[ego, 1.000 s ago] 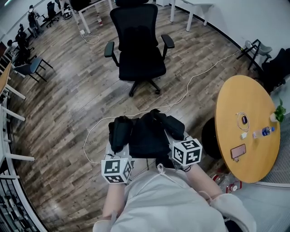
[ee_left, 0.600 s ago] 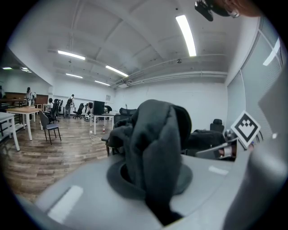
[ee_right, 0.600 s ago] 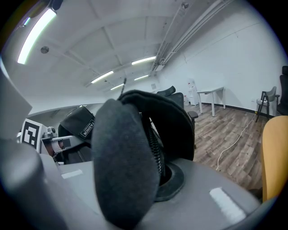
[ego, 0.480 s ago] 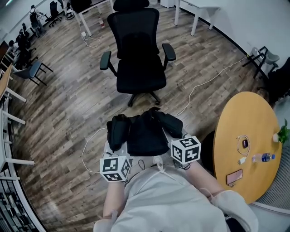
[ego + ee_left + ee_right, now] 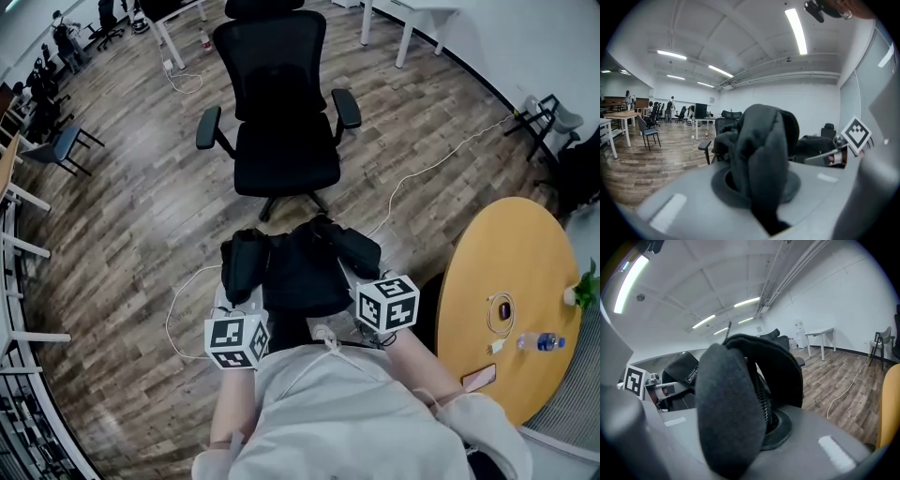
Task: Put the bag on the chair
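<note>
A black bag [image 5: 298, 272] hangs in the air between both grippers, just in front of the person. My left gripper [image 5: 240, 319] is shut on a padded strap of the bag [image 5: 757, 164] at its left side. My right gripper [image 5: 367, 298] is shut on another padded part of the bag [image 5: 736, 413] at its right side. A black office chair [image 5: 281, 141] with armrests stands on the wood floor right beyond the bag, its seat facing me. The chair's seat is bare. The chair [image 5: 719, 129] shows partly behind the strap in the left gripper view.
A round wooden table [image 5: 506, 300] with a phone, a bottle and a cable on it stands to the right. A white cable [image 5: 422, 173] runs across the floor near the chair. Desks and other chairs [image 5: 66, 141] line the left and far side.
The view has come closer to the office chair, which now stands right beyond the bag. Both grippers still hold the bag as before.
</note>
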Tool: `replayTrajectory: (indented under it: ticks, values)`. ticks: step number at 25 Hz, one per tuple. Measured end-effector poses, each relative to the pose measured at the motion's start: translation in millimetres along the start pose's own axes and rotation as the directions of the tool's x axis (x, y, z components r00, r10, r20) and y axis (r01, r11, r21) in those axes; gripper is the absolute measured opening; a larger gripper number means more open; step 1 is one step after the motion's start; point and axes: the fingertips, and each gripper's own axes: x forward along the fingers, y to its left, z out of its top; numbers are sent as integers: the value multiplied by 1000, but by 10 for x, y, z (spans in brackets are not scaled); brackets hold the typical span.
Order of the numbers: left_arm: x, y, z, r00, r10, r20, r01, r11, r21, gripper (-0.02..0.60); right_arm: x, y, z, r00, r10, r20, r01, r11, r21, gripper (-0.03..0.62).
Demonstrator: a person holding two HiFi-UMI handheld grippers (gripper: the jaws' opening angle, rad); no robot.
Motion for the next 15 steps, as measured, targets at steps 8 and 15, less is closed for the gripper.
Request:
replayTrajectory:
  ticks: [8,15]
  values:
    - [702,201,154,997,-66,-27,67,997,28,25,484,-306,296,999,-51,7,50,998,42,28]
    - [1575,705,534,990,-138,-32,139,989,42,25,1207,-468,857,993,-113,23,111,991,72,28]
